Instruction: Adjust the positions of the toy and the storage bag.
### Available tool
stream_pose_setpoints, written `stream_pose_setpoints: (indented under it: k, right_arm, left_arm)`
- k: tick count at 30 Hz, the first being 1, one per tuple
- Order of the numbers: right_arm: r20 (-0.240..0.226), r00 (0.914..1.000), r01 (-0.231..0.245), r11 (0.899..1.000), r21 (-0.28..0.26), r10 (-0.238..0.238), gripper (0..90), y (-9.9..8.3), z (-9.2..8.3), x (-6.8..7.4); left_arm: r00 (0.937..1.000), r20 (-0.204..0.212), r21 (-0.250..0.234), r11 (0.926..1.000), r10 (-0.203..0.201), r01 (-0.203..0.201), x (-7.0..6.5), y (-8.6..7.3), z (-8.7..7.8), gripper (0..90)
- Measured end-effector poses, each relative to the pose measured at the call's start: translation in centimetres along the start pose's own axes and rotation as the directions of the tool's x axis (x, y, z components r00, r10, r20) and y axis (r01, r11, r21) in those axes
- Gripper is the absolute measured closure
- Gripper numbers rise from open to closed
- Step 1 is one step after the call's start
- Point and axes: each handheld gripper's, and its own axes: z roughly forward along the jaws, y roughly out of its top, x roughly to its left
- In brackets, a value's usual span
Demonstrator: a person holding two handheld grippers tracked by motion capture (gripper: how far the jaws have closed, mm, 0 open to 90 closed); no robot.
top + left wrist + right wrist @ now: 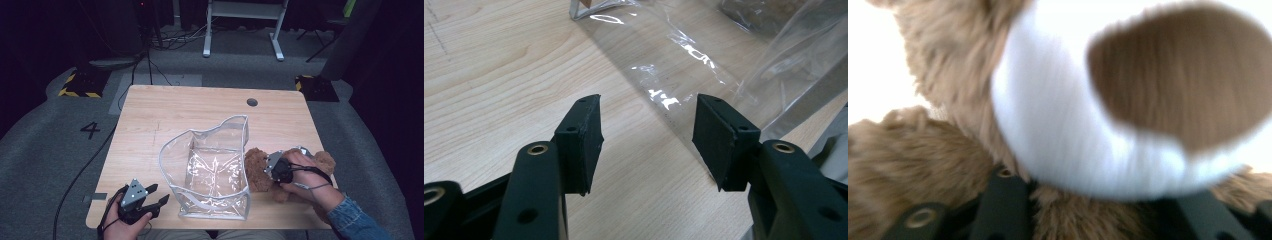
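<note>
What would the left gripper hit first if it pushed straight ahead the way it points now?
Most likely the clear plastic bag: the left gripper is open, aimed across bare table at the bag's near lower wall. How far off that wall is remains uncertain.

A glossy transparent plastic bag [210,170], a fluffy brown plush toy [257,167] and a matt light wooden table [165,107] are seen.

**Operator rig: appearance**

Your left claw [159,199] is matte black, topped by a grey three-cornered plate with dark dots. Its square-ended fingers [583,135] carry brass-ringed holes and small screw holes. Your right claw [274,170] bears the same grey plate; a thin dark cable loops over your right hand [300,175]. You wear a blue denim sleeve [357,222].
</note>
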Motion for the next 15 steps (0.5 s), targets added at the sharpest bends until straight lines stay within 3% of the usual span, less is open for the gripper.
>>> stream_pose_setpoints:
  k: [2,4,7,8,9,12,14,15]
  right_arm:
    - [0.012,0.9995,-0.027,0.996,-0.085,0.028,68.9,-1.0,-1.0,-0.4]
    - [0.020,0.9962,-0.079,0.981,-0.176,0.084,69.6,-2.0,-2.4,-0.7]
    - [0.005,0.9845,-0.165,0.932,-0.322,0.176,69.7,-3.5,-4.9,-1.2]
    - [-0.027,0.9723,-0.224,0.895,-0.385,0.232,69.7,-4.0,-5.7,-1.3]
    - [-0.035,0.9694,-0.235,0.874,-0.426,0.243,69.7,-4.5,-6.2,-1.5]
    - [-0.090,0.9487,-0.302,0.784,-0.542,0.303,69.6,-5.6,-6.9,-1.9]
    - [-0.112,0.9374,-0.325,0.714,-0.620,0.330,69.6,-6.4,-7.2,-2.1]
    - [-0.132,0.9278,-0.345,0.667,-0.661,0.349,69.6,-6.8,-7.3,-2.2]
  left_arm:
    - [1.0000,-0.001,-0.004,1.0000,-0.009,0.009,0.3,0.0,0.0,45.3]
    - [0.9999,-0.008,-0.003,0.9999,-0.013,0.013,0.5,0.0,0.0,45.3]
    - [0.9997,-0.018,-0.012,0.9998,-0.018,0.018,0.8,0.1,0.2,45.3]
    - [0.9997,-0.016,-0.015,0.9997,-0.019,0.018,0.9,0.1,0.3,45.3]
    - [0.9997,-0.018,-0.013,0.9998,-0.018,0.017,1.0,0.1,0.4,45.2]
    - [0.9996,-0.022,-0.019,0.9996,-0.019,0.019,1.5,0.0,0.8,44.9]
    - [0.9995,-0.022,-0.011,0.9997,-0.022,0.021,1.9,-0.2,1.1,44.8]
    - [0.9995,-0.018,-0.011,0.9996,-0.027,0.027,2.1,-0.3,1.2,44.7]
